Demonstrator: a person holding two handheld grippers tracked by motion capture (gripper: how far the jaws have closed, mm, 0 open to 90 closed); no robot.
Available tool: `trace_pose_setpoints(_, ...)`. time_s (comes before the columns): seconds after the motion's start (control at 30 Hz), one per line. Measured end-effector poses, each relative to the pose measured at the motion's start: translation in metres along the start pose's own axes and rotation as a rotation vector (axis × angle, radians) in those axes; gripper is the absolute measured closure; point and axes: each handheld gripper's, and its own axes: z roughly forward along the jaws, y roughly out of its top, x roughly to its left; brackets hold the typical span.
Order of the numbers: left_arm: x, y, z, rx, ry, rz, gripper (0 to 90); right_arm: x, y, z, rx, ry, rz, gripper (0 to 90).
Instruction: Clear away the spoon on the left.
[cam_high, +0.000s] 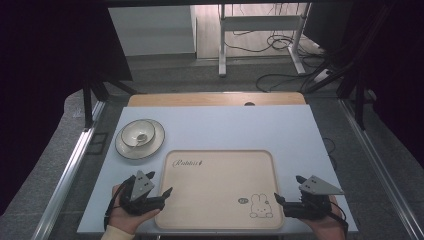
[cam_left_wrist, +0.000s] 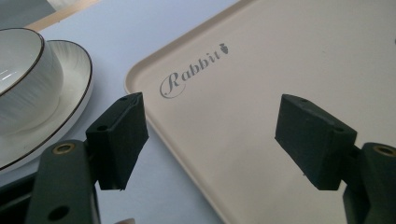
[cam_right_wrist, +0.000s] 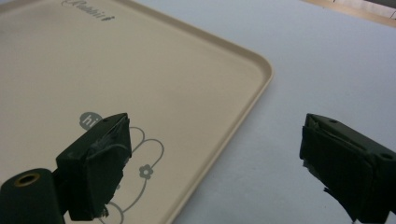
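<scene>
While I hold both grippers low at the near table edge, the white gold-rimmed bowl (cam_high: 138, 133) sits on its white plate (cam_high: 156, 142) with a spoon (cam_high: 139, 138) inside. Between my left gripper (cam_high: 159, 191) and right gripper (cam_high: 286, 191), each with jaws wide and empty, lies the bare beige rectangular tray (cam_high: 220, 180) with rabbit print.

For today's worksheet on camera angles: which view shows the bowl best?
The high view: the whole bowl shows, sitting on its plate with a spoon inside. The left gripper view catches part of its side at the frame edge.
</scene>
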Motion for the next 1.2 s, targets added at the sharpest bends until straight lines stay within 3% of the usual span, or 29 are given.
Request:
trace_pose_setpoints(0.23,0.0,-0.002,-0.002,0.004,0.002,0.003,24.9,-0.005,-0.001,0.001,0.014,-0.002,0.031,12.6)
trace_pose_setpoints(0.33,0.002,-0.003,-0.004,-0.009,0.005,-0.008,24.9,-0.004,-0.001,-0.001,0.014,-0.011,0.028,12.7)
trace_pose_setpoints(0.57,0.004,-0.004,-0.01,-0.016,0.018,0.007,24.9,-0.001,0.001,-0.002,0.004,-0.031,0.028,12.4)
trace_pose_setpoints(0.7,0.003,-0.002,-0.014,-0.045,0.033,0.005,25.6,0.0,0.001,-0.003,0.003,-0.035,0.03,12.4)
trace_pose_setpoints(0.83,0.003,-0.002,-0.013,-0.03,0.03,0.017,25.6,0.001,0.001,-0.002,0.007,-0.027,0.024,12.4)
trace_pose_setpoints(1.2,0.006,-0.002,-0.012,-0.014,0.019,0.001,25.0,0.001,0.002,-0.002,-0.017,-0.015,0.019,15.2)
